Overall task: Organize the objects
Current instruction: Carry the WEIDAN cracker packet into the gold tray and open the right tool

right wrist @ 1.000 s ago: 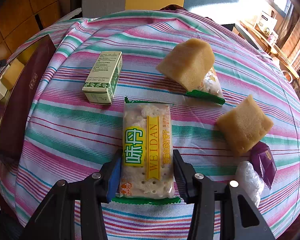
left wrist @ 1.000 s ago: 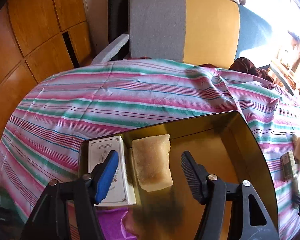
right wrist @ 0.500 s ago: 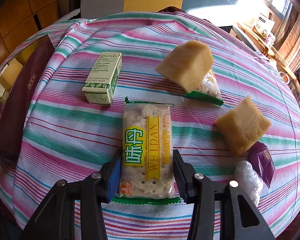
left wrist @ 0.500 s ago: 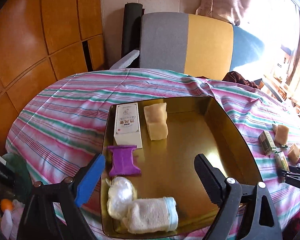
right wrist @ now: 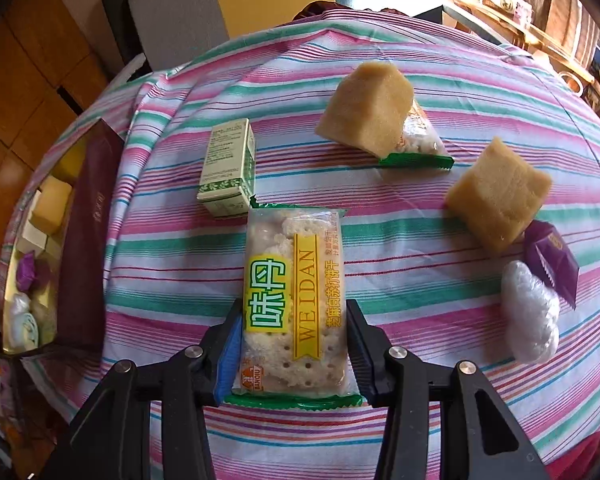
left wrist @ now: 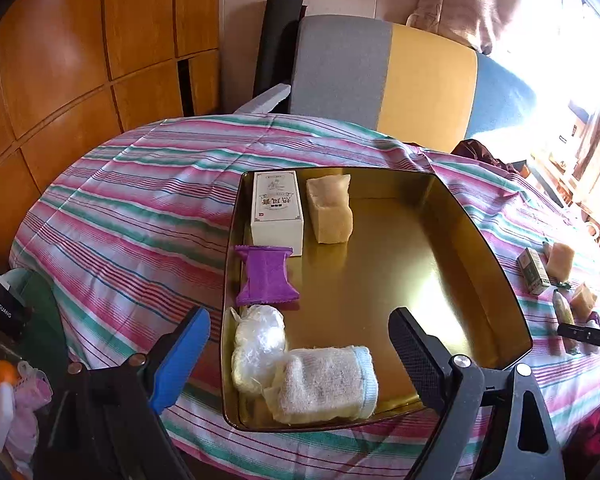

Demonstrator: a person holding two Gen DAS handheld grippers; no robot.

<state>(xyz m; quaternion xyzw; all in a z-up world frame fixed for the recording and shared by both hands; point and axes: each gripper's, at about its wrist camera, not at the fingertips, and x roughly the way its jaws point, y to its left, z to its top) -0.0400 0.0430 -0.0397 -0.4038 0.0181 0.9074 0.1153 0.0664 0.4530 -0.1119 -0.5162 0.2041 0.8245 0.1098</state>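
My right gripper (right wrist: 294, 344) is clenched on the near end of the clear-wrapped cracker packet with the yellow band and green edges (right wrist: 294, 300), both pads against its long sides. The packet still lies on the pink-and-green striped tablecloth (right wrist: 380, 240), well to the right of the gold-lined rectangular tray (left wrist: 440, 216), whose dark red outer wall (right wrist: 84, 240) I see at the left of the right wrist view.

My left gripper (left wrist: 300, 344) is released, jaws wide and holding nothing, hanging over the tray's near edge above the rolled white and pale-blue cloth (left wrist: 324, 384).

To do this step well, I judge I should lift the packet straight up before swinging left, so its far end clears the small green-and-white carton (right wrist: 230, 168) just beyond it. The crackers look brittle, so I would add no squeeze. The bare gold floor right of the tan sponge block (left wrist: 330, 208) looks the best landing spot, flat and parallel to the white printed box (left wrist: 278, 212). My left gripper should pull aside first.
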